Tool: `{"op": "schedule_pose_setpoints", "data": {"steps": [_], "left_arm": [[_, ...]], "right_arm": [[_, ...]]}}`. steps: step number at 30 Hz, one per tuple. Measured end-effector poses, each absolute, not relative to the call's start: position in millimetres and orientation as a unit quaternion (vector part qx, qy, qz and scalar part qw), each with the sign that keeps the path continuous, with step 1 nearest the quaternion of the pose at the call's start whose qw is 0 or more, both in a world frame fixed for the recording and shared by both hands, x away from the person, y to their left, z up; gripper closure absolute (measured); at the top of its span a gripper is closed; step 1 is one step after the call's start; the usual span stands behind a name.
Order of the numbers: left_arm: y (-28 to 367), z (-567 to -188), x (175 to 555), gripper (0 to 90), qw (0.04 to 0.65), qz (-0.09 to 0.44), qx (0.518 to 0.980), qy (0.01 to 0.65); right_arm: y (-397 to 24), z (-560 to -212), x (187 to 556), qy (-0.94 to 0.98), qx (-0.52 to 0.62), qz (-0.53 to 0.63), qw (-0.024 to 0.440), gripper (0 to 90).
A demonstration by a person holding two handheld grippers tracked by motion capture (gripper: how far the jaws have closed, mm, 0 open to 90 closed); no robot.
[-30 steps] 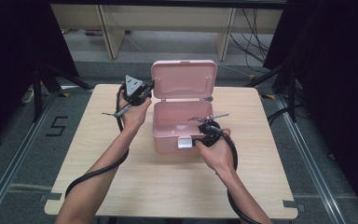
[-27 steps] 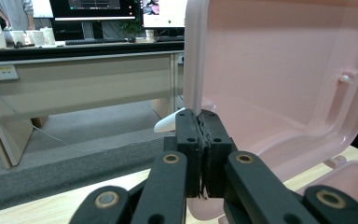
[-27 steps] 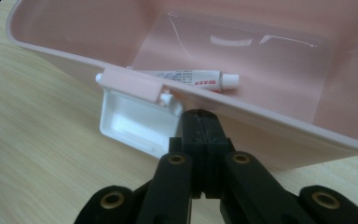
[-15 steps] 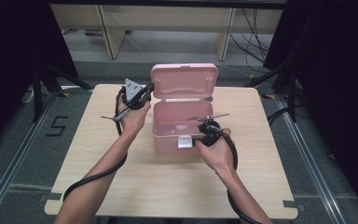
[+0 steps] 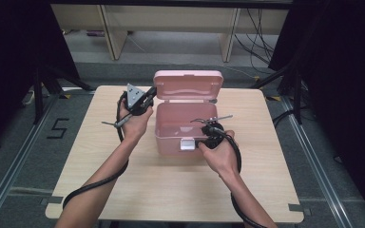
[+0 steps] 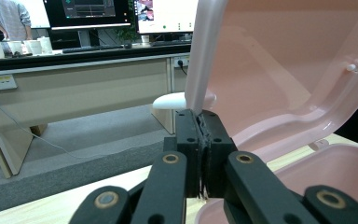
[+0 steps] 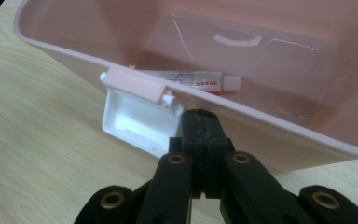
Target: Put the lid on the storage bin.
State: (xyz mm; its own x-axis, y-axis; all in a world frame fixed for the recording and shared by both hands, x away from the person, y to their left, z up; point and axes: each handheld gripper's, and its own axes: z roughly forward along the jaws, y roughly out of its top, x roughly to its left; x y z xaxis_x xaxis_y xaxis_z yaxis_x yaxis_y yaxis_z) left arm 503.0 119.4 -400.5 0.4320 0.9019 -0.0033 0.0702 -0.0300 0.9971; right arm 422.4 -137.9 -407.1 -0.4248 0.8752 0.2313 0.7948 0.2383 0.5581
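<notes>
At the left of the high view, the left claw (image 5: 148, 96) is standing beside the raised lid (image 5: 188, 85) of a pink plastic box (image 5: 183, 130) on the wooden table (image 5: 171, 180), its jaws pressed together with nothing wide between them. The left gripper view is putting the lid's edge (image 6: 193, 60) right at the jaw tips, touching or nearly so; whether a sliver of rim is pinched there is hard to tell. The step in hand appears to be working the lid on its hinge, opening it or bringing it down, with the left claw steering that edge.

Moving right, the open box is sitting near the table's middle, its white latch (image 5: 187, 144) hanging from the front wall. Inside, seen from the right gripper view, a small white tube (image 7: 191, 80) with red print is lying on the floor of the box against the front wall.

At the right, the right claw (image 5: 208, 141) is shut and empty, its tips resting against the front wall (image 7: 261, 135) just beside the latch (image 7: 135, 119), seemingly bracing the box. The next move likely calls for that brace to be held while the left claw guides the lid through its arc without slipping off the thin rim
</notes>
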Motion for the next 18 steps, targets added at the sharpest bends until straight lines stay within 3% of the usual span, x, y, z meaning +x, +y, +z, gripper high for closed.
{"op": "schedule_pose_setpoints", "data": {"steps": [18], "left_arm": [[119, -406, 490, 87.9, 0.574, 0.365, 0.620, 0.392]], "right_arm": [[-138, -409, 423, 0.785, 0.527, 0.316, 0.069, 90.0]]}}
